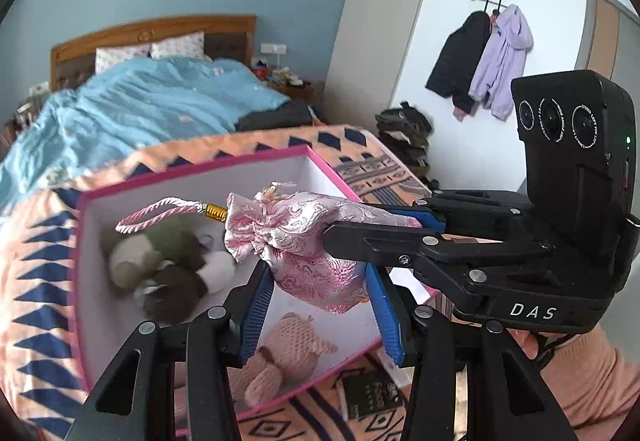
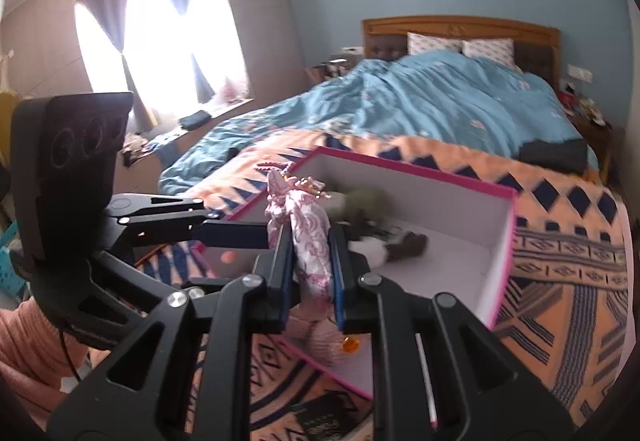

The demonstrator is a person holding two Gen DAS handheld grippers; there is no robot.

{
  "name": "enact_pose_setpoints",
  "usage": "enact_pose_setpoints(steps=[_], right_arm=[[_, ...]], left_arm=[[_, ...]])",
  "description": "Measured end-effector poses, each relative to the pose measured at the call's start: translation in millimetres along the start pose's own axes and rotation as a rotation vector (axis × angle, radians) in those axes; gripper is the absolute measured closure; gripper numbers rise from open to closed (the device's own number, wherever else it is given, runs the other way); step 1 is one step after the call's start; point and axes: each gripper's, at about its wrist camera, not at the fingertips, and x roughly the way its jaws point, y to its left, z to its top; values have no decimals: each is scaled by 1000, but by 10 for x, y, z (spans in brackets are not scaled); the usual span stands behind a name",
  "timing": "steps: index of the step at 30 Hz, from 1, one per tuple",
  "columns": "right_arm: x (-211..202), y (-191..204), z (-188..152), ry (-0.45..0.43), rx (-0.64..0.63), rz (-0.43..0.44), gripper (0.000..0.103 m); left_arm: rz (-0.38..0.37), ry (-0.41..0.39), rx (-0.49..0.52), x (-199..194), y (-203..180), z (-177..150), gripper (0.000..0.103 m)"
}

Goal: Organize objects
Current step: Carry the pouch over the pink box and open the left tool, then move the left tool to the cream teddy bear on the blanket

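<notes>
A pink brocade drawstring pouch (image 1: 304, 241) with a pink cord loop hangs above an open pink-edged box (image 1: 192, 177). My right gripper (image 1: 340, 225) reaches in from the right and is shut on the pouch; in the right wrist view the pouch (image 2: 310, 245) sits pinched between its blue pads (image 2: 285, 261). My left gripper (image 1: 320, 305) is open, its pads either side of the pouch's lower end without squeezing it. It also shows in the right wrist view (image 2: 240, 233). In the box (image 2: 508, 241) lie green, brown and white plush toys (image 1: 160, 265) and a pink knitted toy (image 1: 280, 353).
The box rests on an orange and navy patterned blanket (image 1: 44, 281) at the foot of a bed with a blue duvet (image 1: 152, 97). A dark booklet (image 1: 372, 393) lies on the blanket by the box. Coats hang on the right wall (image 1: 488, 61).
</notes>
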Motion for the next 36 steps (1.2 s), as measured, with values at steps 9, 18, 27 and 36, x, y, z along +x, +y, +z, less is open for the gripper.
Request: enact_pose_setpoints(steps=[9,18,27,36], right_arm=[[163,-588,-259,63,184,-47,85],[83,-662,-385,77,226,-148,84],[-272,-476,-447,9,190,-99,69],[-735,-152,-729,-14,158,-23,56]], left_arm=[[-32,136,-39,657,12,27,55],[66,161,-5,744,-61,-40,53],[61,-7,46,57,-226,-226,25],[23,-114,96,-606,-485,-615,22]])
